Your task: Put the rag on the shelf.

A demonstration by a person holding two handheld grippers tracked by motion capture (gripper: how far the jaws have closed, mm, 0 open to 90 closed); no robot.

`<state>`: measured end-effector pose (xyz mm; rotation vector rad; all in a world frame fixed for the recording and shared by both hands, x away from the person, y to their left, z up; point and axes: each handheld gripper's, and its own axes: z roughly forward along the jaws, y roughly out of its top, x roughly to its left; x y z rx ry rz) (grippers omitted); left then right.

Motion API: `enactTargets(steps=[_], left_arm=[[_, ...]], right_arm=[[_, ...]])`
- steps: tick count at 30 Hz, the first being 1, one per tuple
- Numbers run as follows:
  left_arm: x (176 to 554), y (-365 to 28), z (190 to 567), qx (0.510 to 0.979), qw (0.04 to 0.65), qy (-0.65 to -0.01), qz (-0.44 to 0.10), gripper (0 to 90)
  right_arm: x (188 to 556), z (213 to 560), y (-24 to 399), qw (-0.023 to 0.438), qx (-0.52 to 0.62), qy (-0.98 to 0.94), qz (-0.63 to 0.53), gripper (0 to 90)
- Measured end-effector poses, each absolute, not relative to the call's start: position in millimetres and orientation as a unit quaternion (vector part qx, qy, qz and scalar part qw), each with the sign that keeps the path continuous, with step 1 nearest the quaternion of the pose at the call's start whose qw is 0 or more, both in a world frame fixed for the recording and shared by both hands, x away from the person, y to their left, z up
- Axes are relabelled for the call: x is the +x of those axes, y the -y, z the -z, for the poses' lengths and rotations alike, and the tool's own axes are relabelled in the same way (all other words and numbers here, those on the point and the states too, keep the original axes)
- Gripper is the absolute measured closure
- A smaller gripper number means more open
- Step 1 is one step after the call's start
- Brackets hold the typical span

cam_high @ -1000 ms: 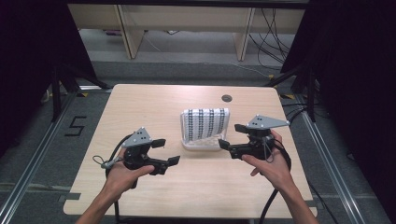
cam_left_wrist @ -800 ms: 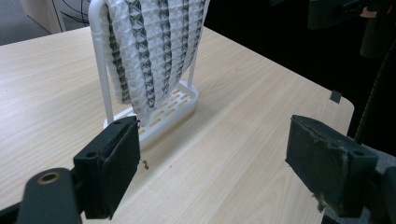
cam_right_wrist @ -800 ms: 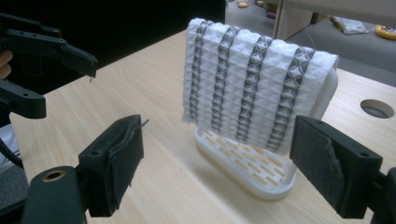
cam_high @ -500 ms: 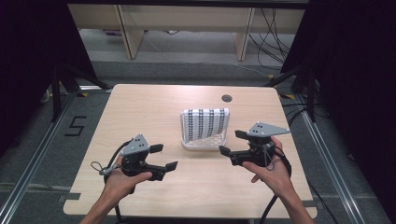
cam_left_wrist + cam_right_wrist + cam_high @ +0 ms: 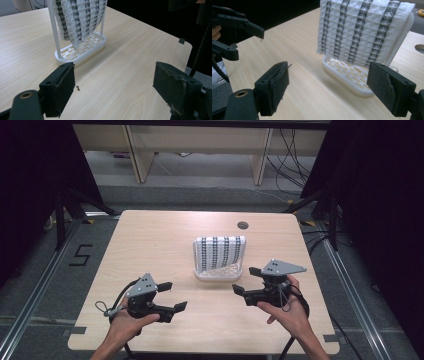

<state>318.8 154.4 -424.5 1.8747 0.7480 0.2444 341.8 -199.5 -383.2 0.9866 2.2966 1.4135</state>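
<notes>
Since the earlier frames both grippers have drawn back toward the near edge of the table, away from the rack, the left one farthest.

In the high view, the left gripper (image 5: 169,296) sits low at the left over the bare wood, jaws spread wide and holding nothing. The right gripper (image 5: 245,281) is held near the rack's right front corner, jaws likewise parted and empty, its grey plate on top. The white rack (image 5: 218,273) stands right of the table's (image 5: 150,245) middle, and the striped cloth (image 5: 219,253) hangs over its top bar. A round hole (image 5: 243,225) lies beyond it near the far edge.

In the left gripper view, the two black jaws stand far apart with only tabletop between them. The rack's slotted base (image 5: 82,48) sits ahead and to the left, the cloth (image 5: 80,17) drooping to it.

In the right gripper view, the jaws are again wide, clear of the rack (image 5: 352,72). The cloth (image 5: 362,30) hangs flat just beyond them, and the left gripper (image 5: 239,37) shows at far left, open.
</notes>
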Motion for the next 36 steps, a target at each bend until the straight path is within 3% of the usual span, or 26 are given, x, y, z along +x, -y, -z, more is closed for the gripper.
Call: enactTargets(steps=[23,27,28,30,36], left_arm=[[302.9,-165.7,447.6,0.784,0.526,-0.316,-0.096,17.0],[298.9,-166.2,451.2,0.787,0.521,-0.317,-0.095,17.0],[298.4,-166.4,453.2,0.787,0.522,-0.315,-0.091,17.0],[296.3,-166.8,454.8,0.789,0.517,-0.319,-0.092,17.0],[291.6,-168.5,461.7,0.793,0.509,-0.322,-0.088,17.0]], right_arm=[[326.1,406.5,196.5,0.139,0.326,-0.802,-0.480,19.2],[320.2,411.4,196.9,0.117,0.338,-0.804,-0.475,19.2],[322.3,413.1,198.8,0.135,0.321,-0.807,-0.476,19.2],[317.6,417.0,198.7,0.114,0.338,-0.805,-0.474,19.2],[312.9,430.5,201.7,0.115,0.340,-0.807,-0.469,19.2]])
